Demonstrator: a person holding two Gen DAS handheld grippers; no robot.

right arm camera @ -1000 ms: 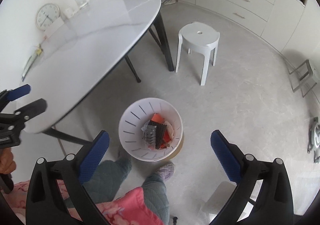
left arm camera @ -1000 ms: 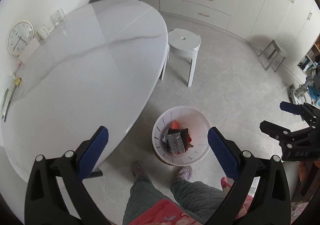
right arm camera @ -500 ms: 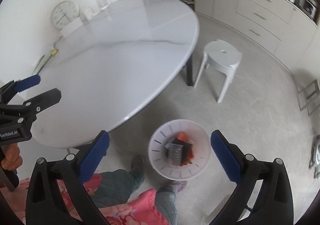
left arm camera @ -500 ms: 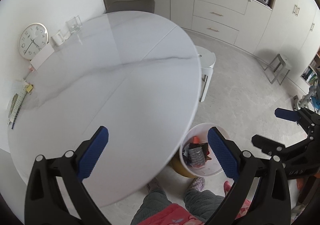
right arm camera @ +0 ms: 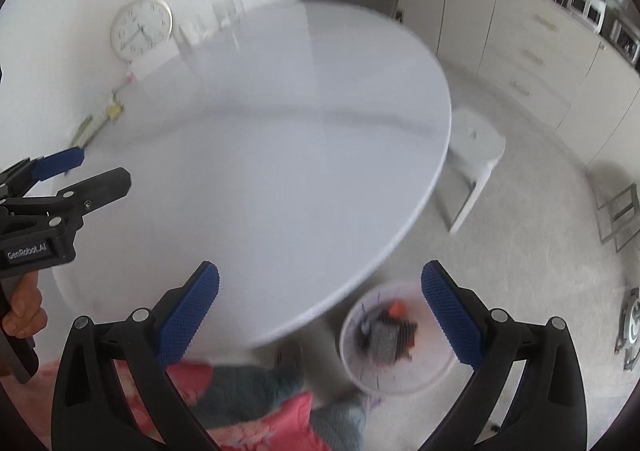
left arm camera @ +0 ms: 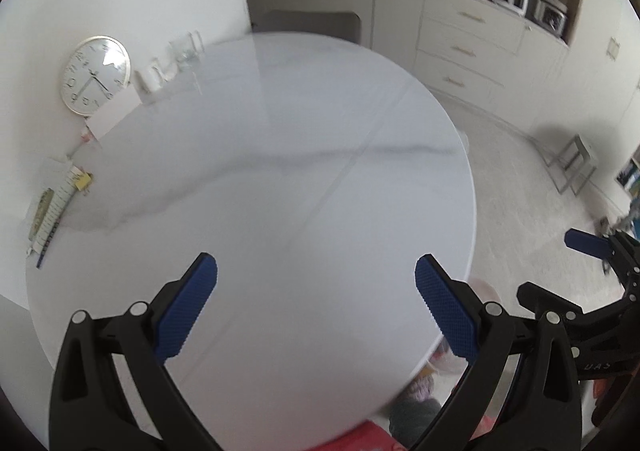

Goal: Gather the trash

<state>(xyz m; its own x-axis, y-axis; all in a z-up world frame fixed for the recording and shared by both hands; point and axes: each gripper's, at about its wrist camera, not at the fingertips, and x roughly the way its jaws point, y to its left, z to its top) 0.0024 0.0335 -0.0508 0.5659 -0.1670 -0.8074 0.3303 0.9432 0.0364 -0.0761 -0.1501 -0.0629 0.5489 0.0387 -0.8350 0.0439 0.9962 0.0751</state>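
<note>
A white slotted trash bin stands on the floor by the table's near right edge, holding dark and red wrappers. In the left wrist view only a sliver of the bin shows past the tabletop. My left gripper is open over the round white table, nothing between its blue pads. My right gripper is open too, held above the table edge and the bin, empty. Each gripper appears in the other's view: the right gripper and the left gripper.
A wall clock, glasses, a card and papers sit along the table's far left edge by the wall. A white stool stands right of the table. Cabinets line the back wall. The person's legs are below.
Both grippers have risen and swung from above the floor bin to over the tabletop. The bin has slid toward the lower right of both views. Both stay open and empty.
</note>
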